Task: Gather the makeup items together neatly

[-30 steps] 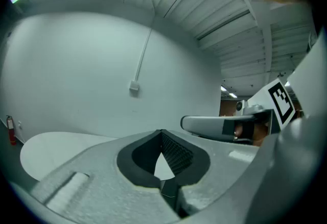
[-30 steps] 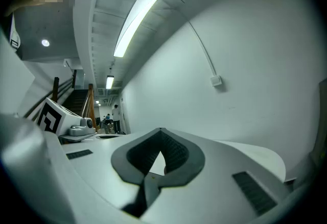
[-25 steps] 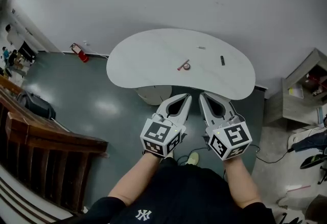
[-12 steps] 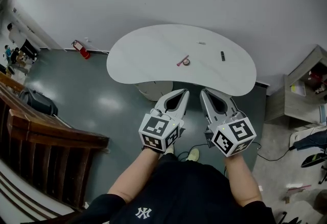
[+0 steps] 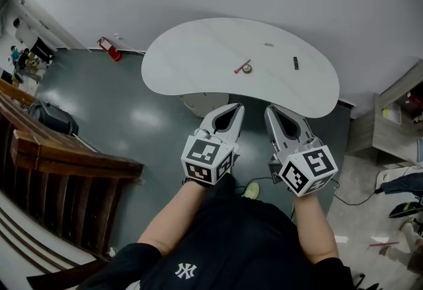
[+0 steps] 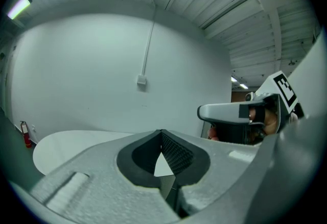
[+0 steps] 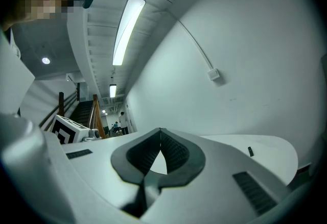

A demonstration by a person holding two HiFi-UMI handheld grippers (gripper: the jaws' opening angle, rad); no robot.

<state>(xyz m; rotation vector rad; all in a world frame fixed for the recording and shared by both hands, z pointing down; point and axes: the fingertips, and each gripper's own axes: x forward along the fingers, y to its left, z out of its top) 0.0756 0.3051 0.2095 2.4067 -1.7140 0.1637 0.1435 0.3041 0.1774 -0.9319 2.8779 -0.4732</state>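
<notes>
A white kidney-shaped table (image 5: 198,64) stands ahead of me against the wall. On it lie a red pencil-like stick (image 5: 242,67) touching a small round compact (image 5: 247,69), a dark tube (image 5: 296,63) to the right, and a tiny pale item (image 5: 268,44) near the back. My left gripper (image 5: 236,109) and right gripper (image 5: 269,110) are held side by side short of the table's near edge, both shut and empty. The dark tube (image 7: 250,151) also shows in the right gripper view.
A red fire extinguisher (image 5: 110,48) stands by the wall at the left. A wooden stair railing (image 5: 59,163) runs along the left. A grey shelf unit (image 5: 396,117) and cables on the floor (image 5: 370,193) are at the right.
The table sits slightly higher and to the right in the head view than before. Both grippers have stayed together, shut, in front of me.
</notes>
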